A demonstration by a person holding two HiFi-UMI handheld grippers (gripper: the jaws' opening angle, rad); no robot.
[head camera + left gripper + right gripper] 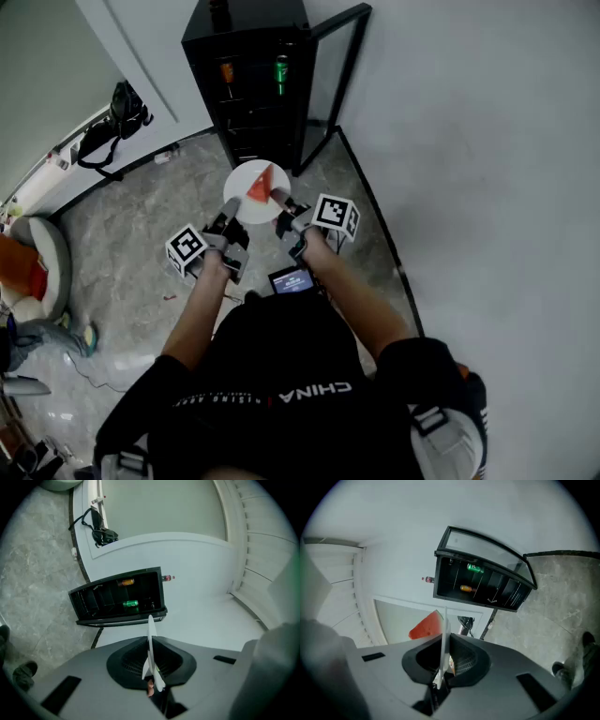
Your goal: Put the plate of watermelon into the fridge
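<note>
Nearest, the person's black shirt (281,394) carries the only readable writing, "CHINA", upside down in the head view; a smaller line beside it is too fine to read.

Just ahead, the left gripper (232,210) is clenched on the near-left rim of the white plate (242,199), and the right gripper (280,200) is clenched on its near-right rim. The plate hangs in the air above the marble floor (141,244), short of the fridge. The watermelon (260,185) slice lies loose near the plate's middle.

Both holds are thin pinches on the rim, so uneven hands would likely tilt the plate and slide the slice off.

Beyond, the black fridge (248,103) stands with its door (330,66) open. The far rim of the plate could knock a shelf edge. The labels on the green can (280,68) and the orange container (226,71) are too small to read.
</note>
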